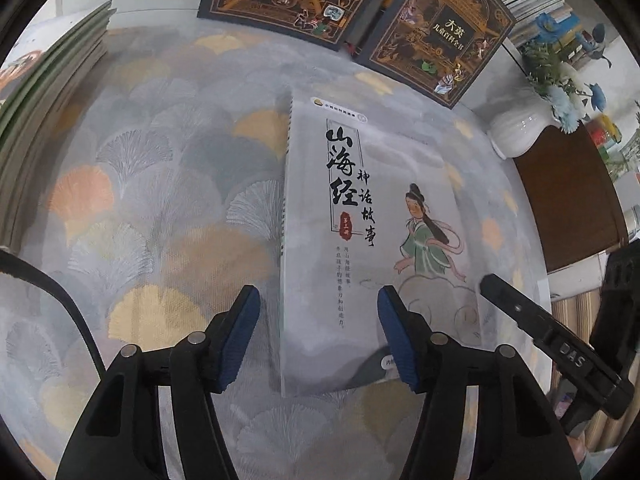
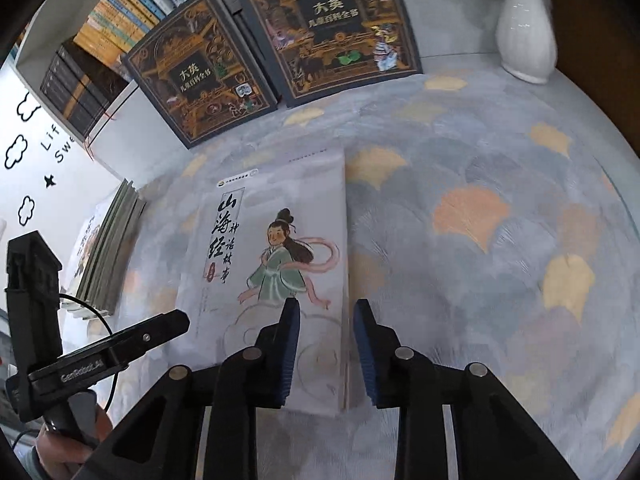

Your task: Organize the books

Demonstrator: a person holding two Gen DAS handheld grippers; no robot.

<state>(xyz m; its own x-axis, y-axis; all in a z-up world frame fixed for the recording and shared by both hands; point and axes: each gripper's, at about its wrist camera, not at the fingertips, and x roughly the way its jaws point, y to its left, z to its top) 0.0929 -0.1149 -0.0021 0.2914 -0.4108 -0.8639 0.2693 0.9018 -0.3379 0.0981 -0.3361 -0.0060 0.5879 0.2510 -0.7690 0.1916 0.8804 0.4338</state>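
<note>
From the left wrist, the left tongs (image 1: pixel 318 334) stand spread over the pale book's (image 1: pixel 368 240) spine edge; it lies flat on the table (image 1: pixel 160 200), long axis running away. From the right wrist, the right tongs (image 2: pixel 326 350) straddle its page edge (image 2: pixel 345 280), narrowed, pads seemingly not yet pressing.

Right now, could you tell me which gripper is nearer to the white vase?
Right. The right gripper straddles the pale book's right edge, on the side of the vase; the left gripper straddles its spine edge, farther away.
</note>
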